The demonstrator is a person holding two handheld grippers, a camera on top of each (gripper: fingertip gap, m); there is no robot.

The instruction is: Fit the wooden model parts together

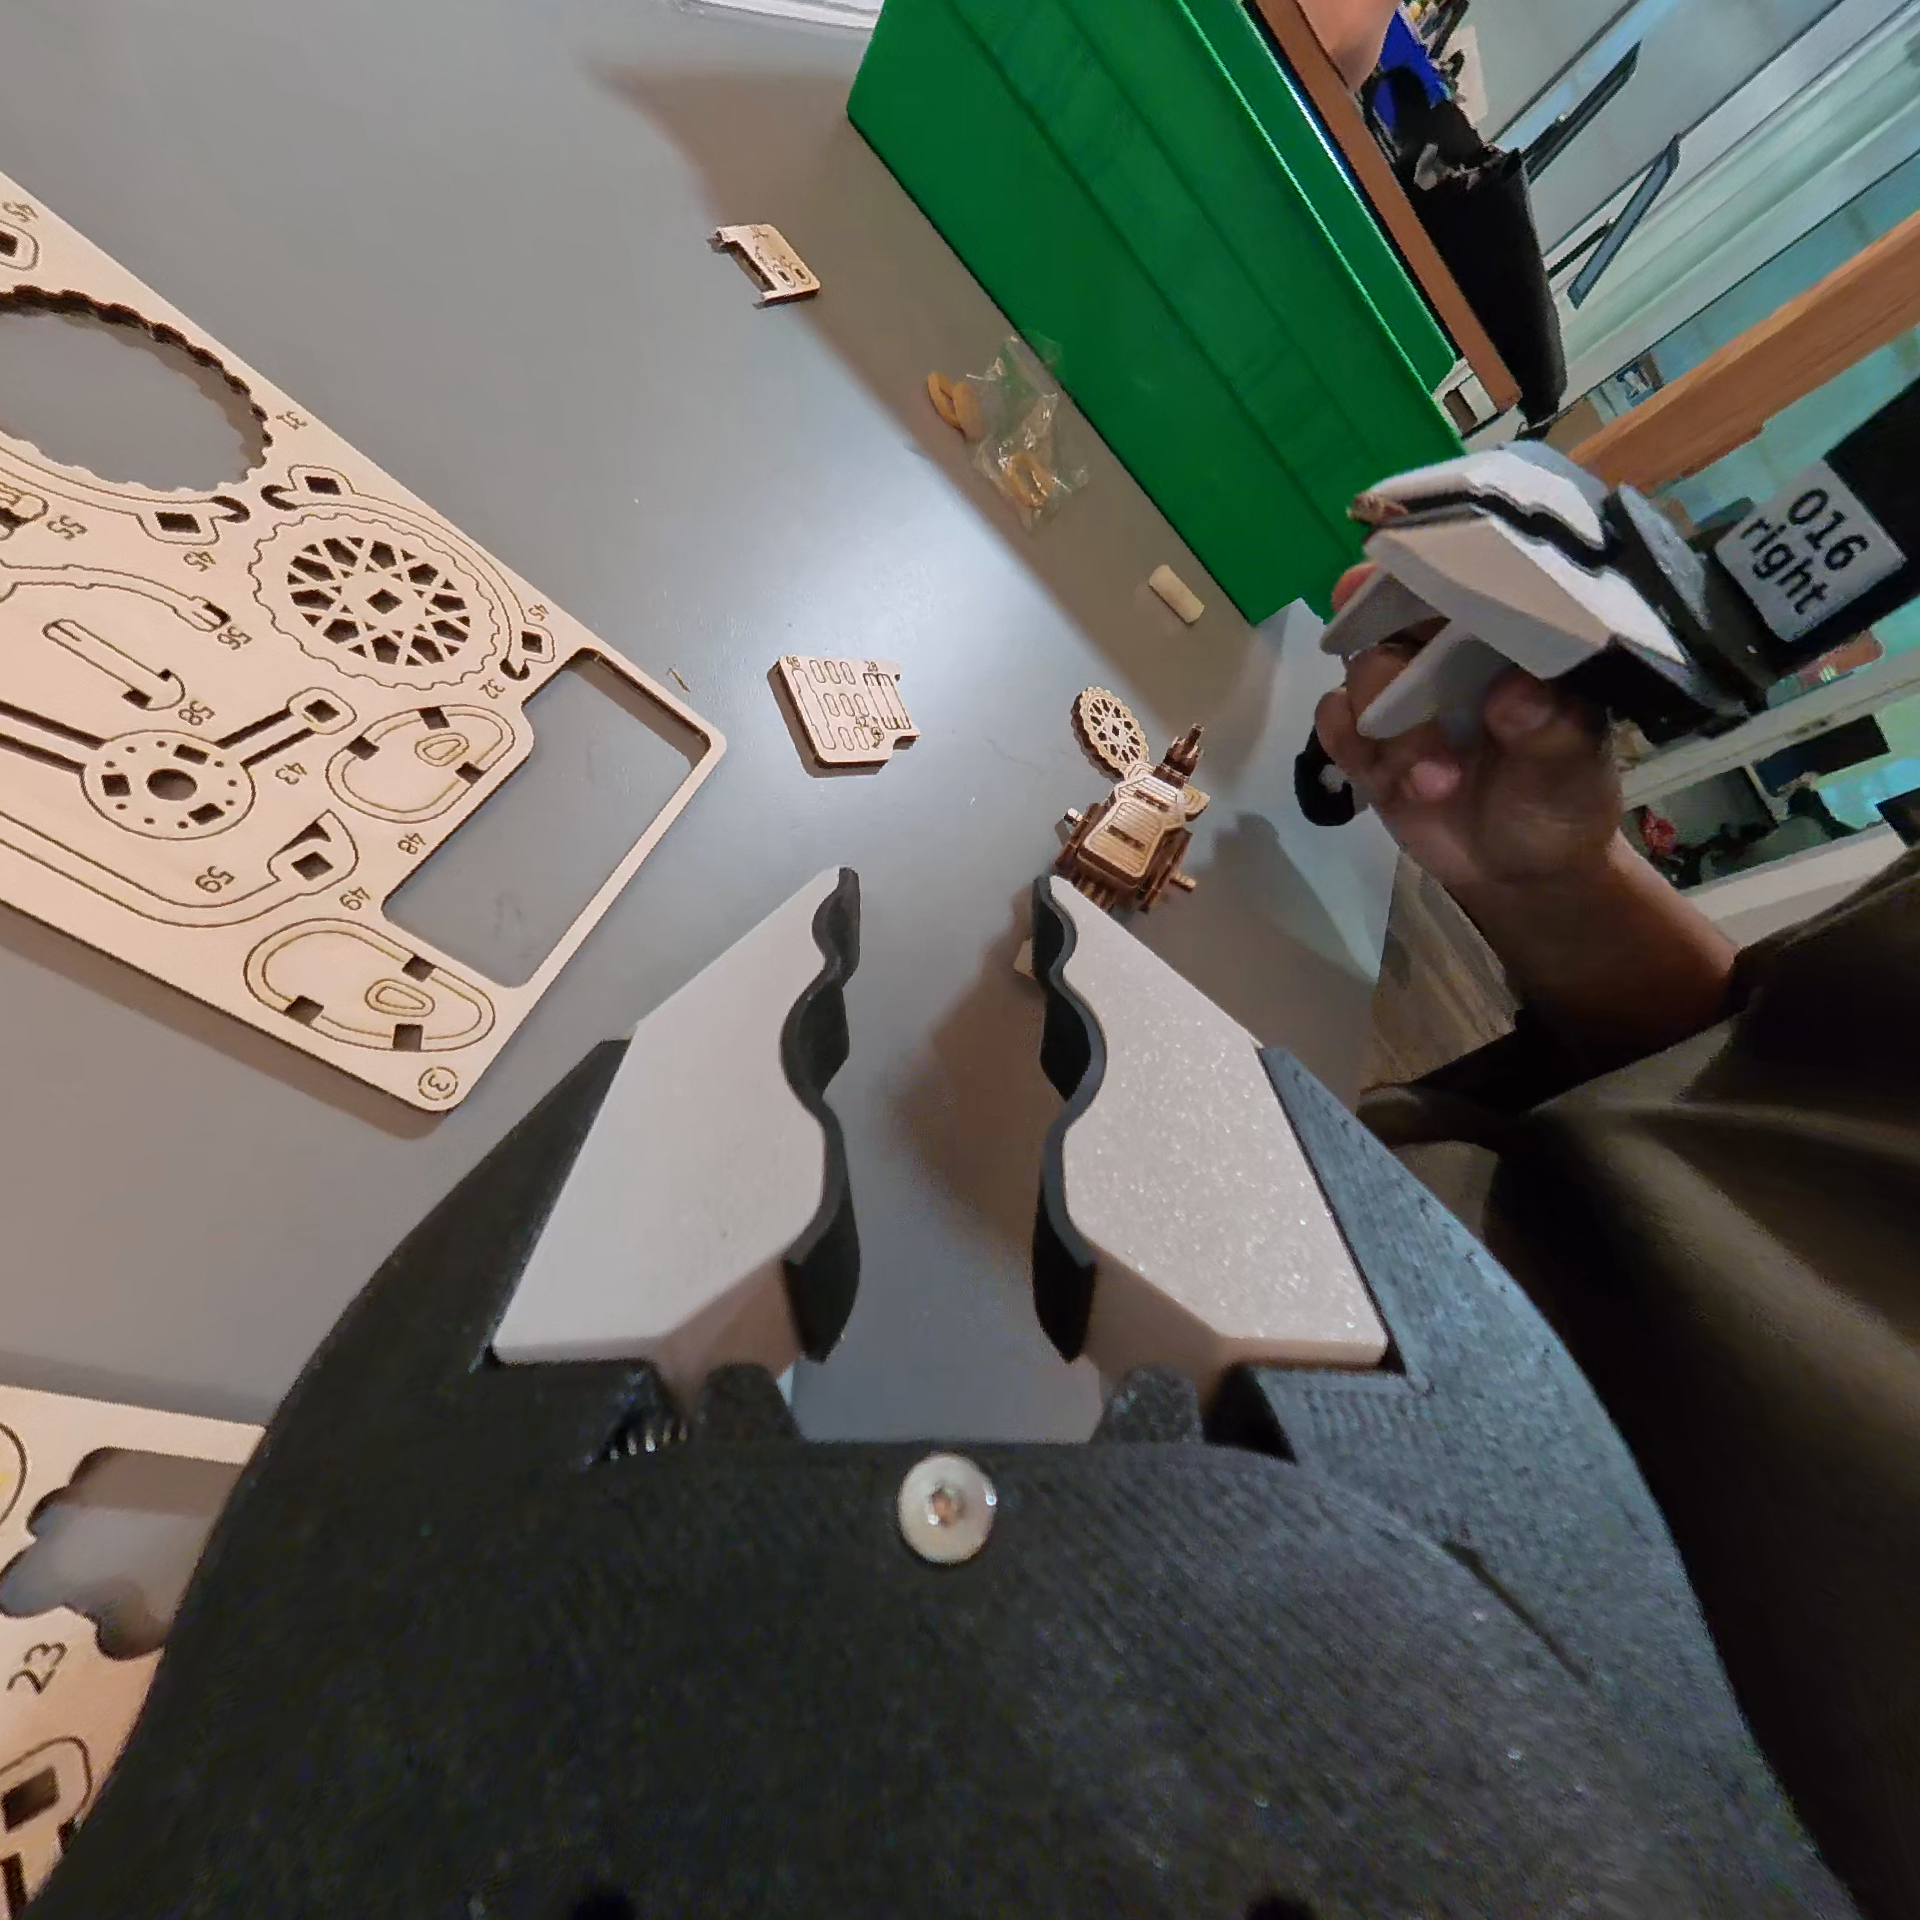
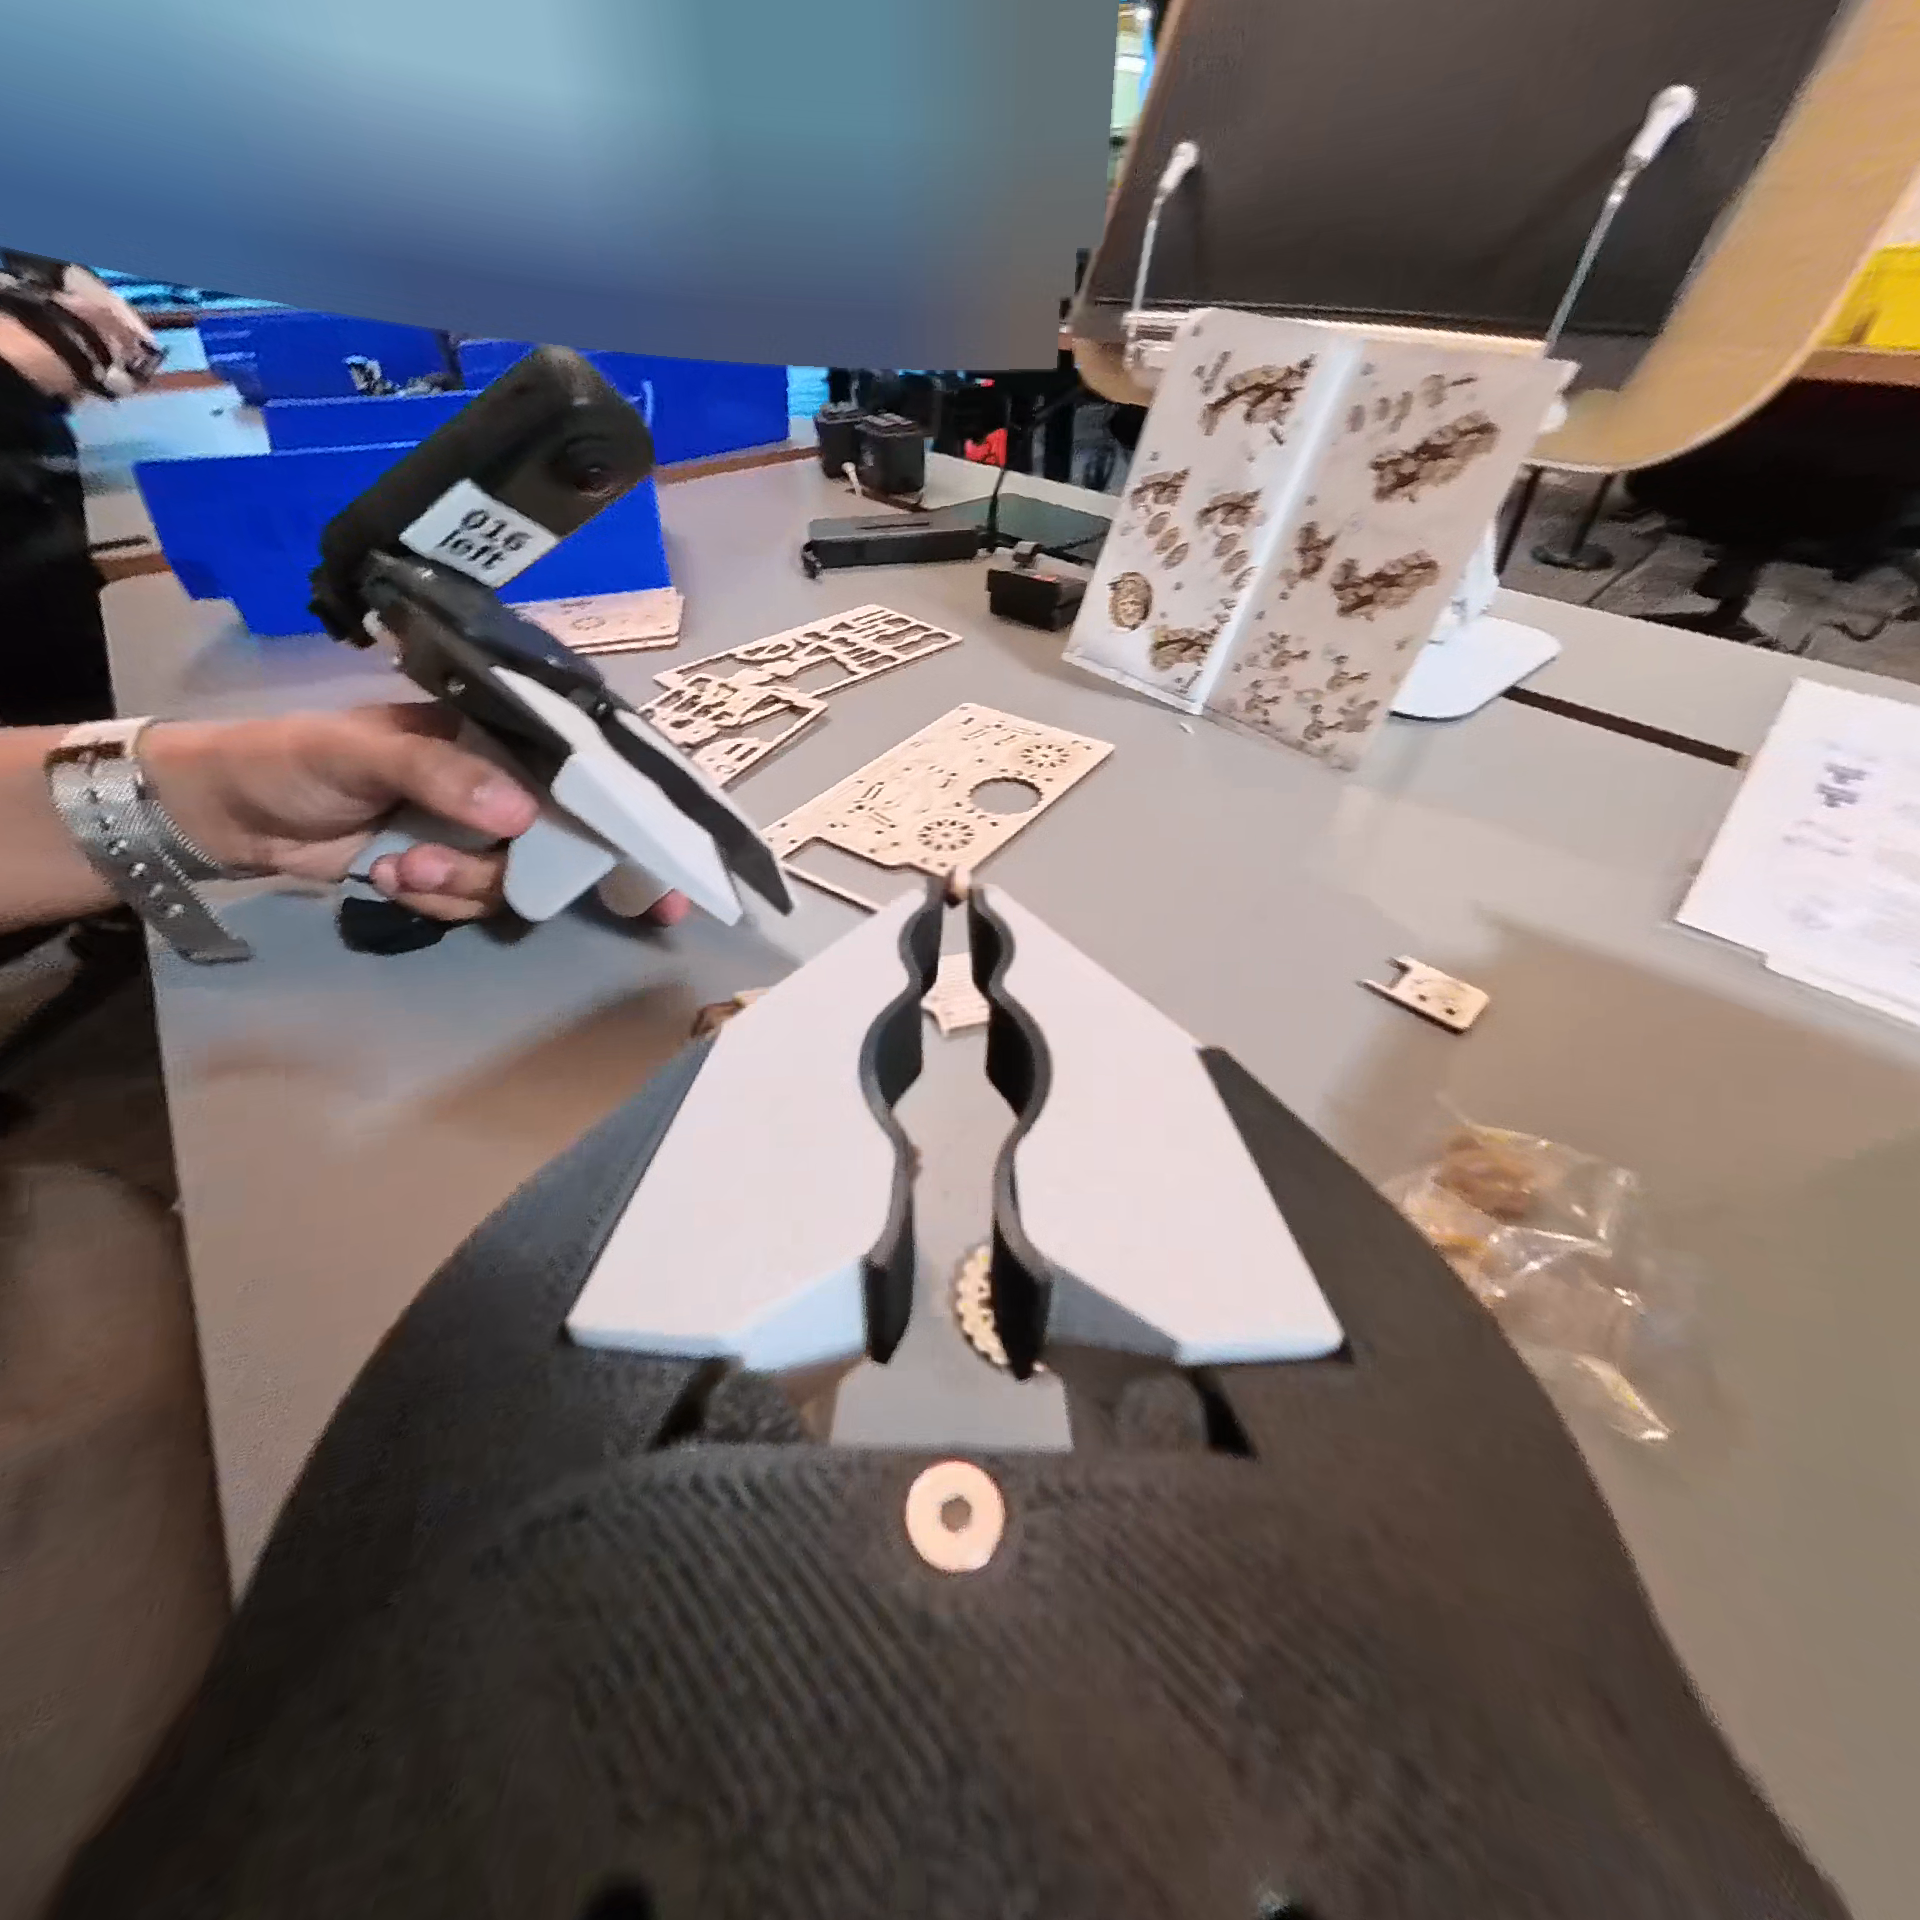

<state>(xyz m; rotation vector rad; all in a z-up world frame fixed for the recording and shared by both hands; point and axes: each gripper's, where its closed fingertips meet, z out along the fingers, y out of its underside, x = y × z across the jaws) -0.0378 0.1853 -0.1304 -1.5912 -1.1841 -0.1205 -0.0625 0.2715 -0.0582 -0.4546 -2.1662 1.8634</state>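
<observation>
My left gripper [image 1: 945,891] is open and empty, held just above the grey table [image 1: 623,416]. A partly built wooden model [image 1: 1132,821] with a gear wheel stands just beyond its right fingertip. A small slotted wooden plate [image 1: 842,712] lies ahead to the left. My right gripper [image 2: 956,896] is shut on a small wooden piece [image 2: 958,883] pinched at its tips. It is held in the air at the upper right of the left wrist view [image 1: 1366,514]. The left gripper [image 2: 764,894] shows to its left, in a hand. The model's gear [image 2: 971,1309] shows between the right gripper's jaws.
A laser-cut wooden sheet [image 1: 312,675] lies left, with more sheets [image 2: 800,665] farther off. A green box [image 1: 1143,260], a plastic bag of parts [image 1: 1023,436], another small wooden part [image 1: 774,260], an instruction booklet [image 2: 1309,530], papers [image 2: 1829,842] and blue bins [image 2: 416,520] surround the work area.
</observation>
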